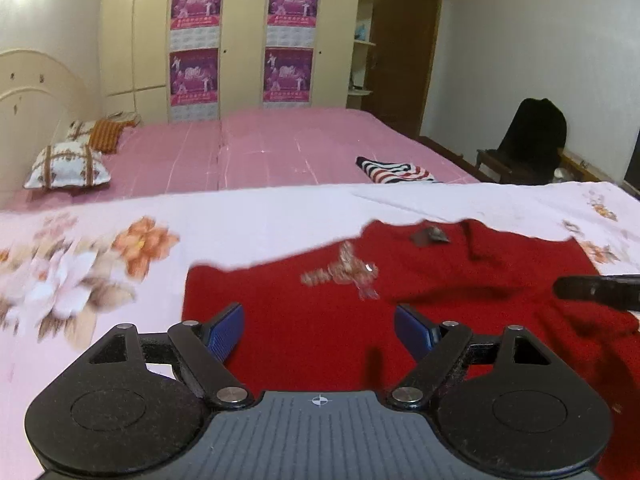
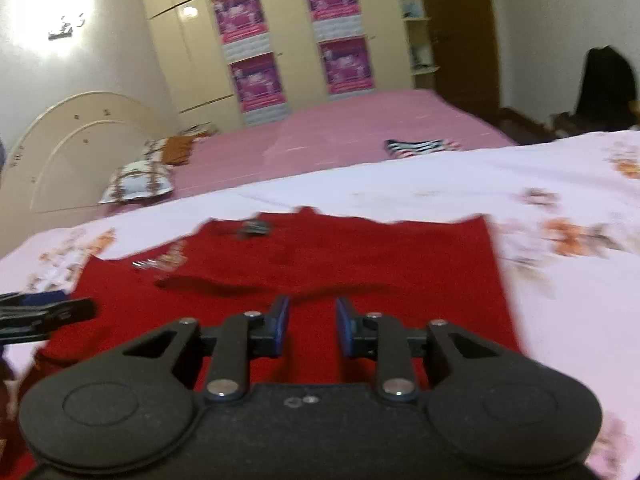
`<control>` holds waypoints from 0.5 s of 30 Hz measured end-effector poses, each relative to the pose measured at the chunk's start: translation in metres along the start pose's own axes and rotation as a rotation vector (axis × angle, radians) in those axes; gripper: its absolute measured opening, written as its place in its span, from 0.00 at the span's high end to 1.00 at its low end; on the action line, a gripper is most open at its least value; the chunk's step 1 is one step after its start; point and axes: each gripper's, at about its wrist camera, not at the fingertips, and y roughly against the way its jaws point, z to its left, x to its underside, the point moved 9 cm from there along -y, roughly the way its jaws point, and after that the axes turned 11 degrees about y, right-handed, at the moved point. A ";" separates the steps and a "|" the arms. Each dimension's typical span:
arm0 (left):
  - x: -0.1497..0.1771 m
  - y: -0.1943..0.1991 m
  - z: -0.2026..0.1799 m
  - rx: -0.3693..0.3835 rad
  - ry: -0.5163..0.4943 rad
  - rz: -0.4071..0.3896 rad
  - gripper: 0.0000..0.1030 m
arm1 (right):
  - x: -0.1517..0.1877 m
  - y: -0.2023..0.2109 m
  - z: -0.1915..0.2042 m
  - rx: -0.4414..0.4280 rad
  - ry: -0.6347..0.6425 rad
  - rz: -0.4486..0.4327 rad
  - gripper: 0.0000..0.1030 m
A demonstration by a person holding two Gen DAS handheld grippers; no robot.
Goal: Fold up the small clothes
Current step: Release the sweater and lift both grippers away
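Left wrist view: a red garment [image 1: 320, 340] lies spread flat on a white sheet printed with orange and pale flowers [image 1: 100, 264], which covers the near part of the bed. A glittery decoration [image 1: 344, 272] is sewn on the garment's chest and a small grey label [image 1: 430, 236] sits near its far edge. The left gripper [image 1: 319, 330] hangs over the red cloth with its jaws wide apart and nothing between the blue pads. At the right edge a dark finger of the right gripper [image 1: 596, 290] reaches in over the garment.

Right wrist view, somewhat blurred: the right gripper [image 2: 312, 326] is also above the red cloth, its jaws a little apart with only a narrow gap, and no fabric is pinched in it. The left gripper's tip shows at the left edge, over the garment's side.

Beyond the floral sheet the bed is covered in pink [image 1: 280, 148]. A folded striped cloth [image 1: 396, 170] lies on the pink near the right side, well apart from the red garment. Two patterned pillows [image 1: 68, 164] and an orange striped one [image 1: 105, 134] rest by the cream headboard [image 1: 36, 84]. Behind stands a cream wardrobe [image 1: 244, 40] carrying four purple posters [image 1: 195, 76], then open shelves [image 1: 365, 40], a brown door [image 1: 408, 52] and a chair draped in black [image 1: 528, 140].
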 end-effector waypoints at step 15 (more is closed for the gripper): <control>-0.004 -0.059 0.016 -0.057 -0.015 0.083 0.17 | -0.009 -0.057 0.030 -0.026 0.018 0.045 0.75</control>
